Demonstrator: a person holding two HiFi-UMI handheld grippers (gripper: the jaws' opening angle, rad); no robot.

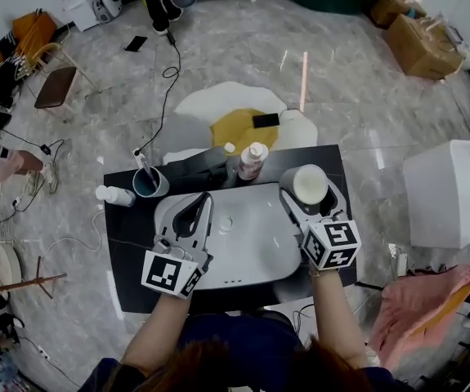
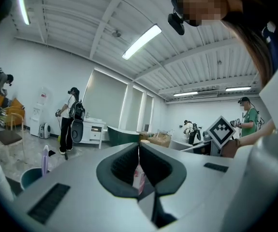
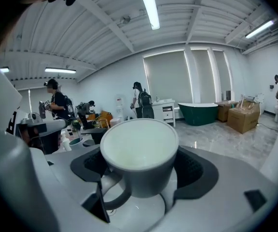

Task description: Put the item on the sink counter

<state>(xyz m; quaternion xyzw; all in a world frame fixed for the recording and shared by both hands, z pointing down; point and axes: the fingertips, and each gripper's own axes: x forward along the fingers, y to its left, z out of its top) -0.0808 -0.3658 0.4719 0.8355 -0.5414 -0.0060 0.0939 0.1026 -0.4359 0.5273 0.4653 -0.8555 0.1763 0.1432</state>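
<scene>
A grey mug with a white inside sits between the jaws of my right gripper, which is shut on it, over the black sink counter at the basin's back right. In the right gripper view the mug fills the jaws, handle toward the lower left; I cannot tell whether it rests on the counter. My left gripper is shut with nothing in it, over the left part of the white basin. In the left gripper view, a pink and white bottle shows through the slit between the jaws.
A blue-grey cup with a toothbrush stands at the counter's back left, and a white bottle lies beside it. A pink-capped bottle stands behind the basin by the dark faucet. A white box sits on the floor at right.
</scene>
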